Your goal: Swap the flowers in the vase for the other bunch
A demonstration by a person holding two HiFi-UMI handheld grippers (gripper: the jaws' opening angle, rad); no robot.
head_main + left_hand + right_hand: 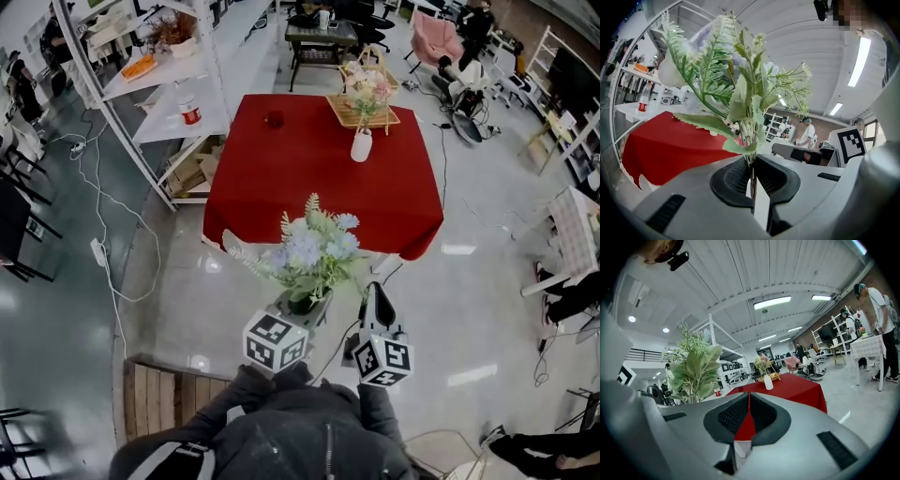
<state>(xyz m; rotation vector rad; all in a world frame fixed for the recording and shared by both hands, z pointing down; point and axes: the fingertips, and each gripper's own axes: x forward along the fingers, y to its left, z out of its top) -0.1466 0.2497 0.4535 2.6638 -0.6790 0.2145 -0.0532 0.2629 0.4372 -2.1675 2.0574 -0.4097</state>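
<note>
Left gripper [752, 171]: jaws almost together, pinching the thin stems of the blue-and-white bunch [314, 251] low down, under the leaves. Leaves the blooms upright and clear of the pads. Probably gripped there so the heads take no crushing and sit above the hands during the carry.

Right gripper [748, 404]: jaws fully together, nothing between them, only red cloth showing past the tips. Held level just beside the left, lower centre of the head view. Presumably kept spare for the old flowers.

White vase [361, 145]: standing on the red table [281, 187], upper centre of the head view, well apart from both grippers with bare floor between. Pink flowers [367, 89] in it, so removal not yet done. Wooden tray [386, 119] just behind the vase. Small red object toward the table's upper left, too small to identify. Shelving rack [178, 103] at upper left, beside the table.

Judgement: approach stage, nothing begun at the vase. Next move likely for the empty gripper: open, take the pink stems above the vase mouth, lift straight up. Risk: narrow vase tipping or riding up with the stems, with the other gripper occupied and unable to steady it.
</note>
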